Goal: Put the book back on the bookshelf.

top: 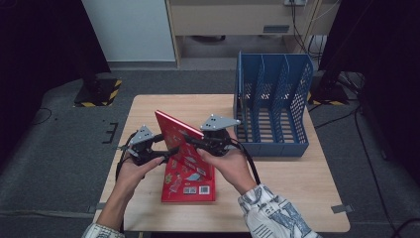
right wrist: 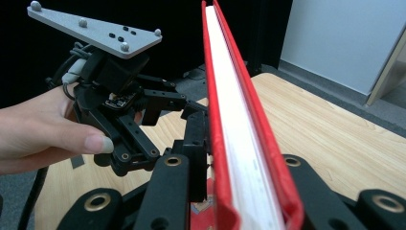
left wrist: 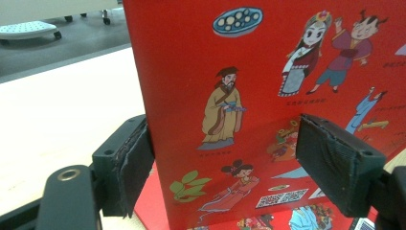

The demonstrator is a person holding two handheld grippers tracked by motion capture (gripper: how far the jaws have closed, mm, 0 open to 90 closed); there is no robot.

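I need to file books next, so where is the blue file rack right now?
In the high view, the blue file rack stands at the table's far right, just beyond the right gripper holding the upright red book.

In the right gripper view, the pads of the right hand-held gripper (right wrist: 249, 201) lie hidden behind the red book (right wrist: 239, 143). In the left gripper view, the book's top runs past the picture's edge.
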